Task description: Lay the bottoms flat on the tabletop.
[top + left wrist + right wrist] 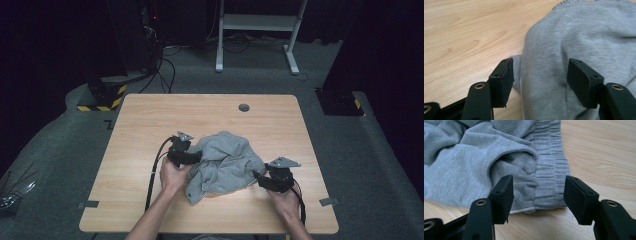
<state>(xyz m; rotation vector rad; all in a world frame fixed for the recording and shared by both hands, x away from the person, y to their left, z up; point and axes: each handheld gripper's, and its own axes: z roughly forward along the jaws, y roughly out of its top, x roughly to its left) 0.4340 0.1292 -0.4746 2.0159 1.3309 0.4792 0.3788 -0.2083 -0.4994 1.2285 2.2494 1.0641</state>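
A crumpled grey sweat garment point(225, 162) lies in a heap on the wooden table point(150, 115). My left gripper point(192, 158) is at the heap's left edge. Its jaws stand open around a fold of the grey cloth point(564, 47), and the left gripper point(540, 82) is not closed on it. My right gripper point(259, 179) sits at the heap's lower right. In the right gripper view the right gripper point(538, 198) is open, and the garment's ribbed elastic band point(549, 170) lies just ahead between the jaws. A person's hands hold both tools from the near edge.
A round grey cable grommet point(244, 107) is set in the table near its far edge. Bits of tape point(88, 204) mark the near corners. Beyond the table are a white desk frame point(257, 30) and cables on grey carpet.
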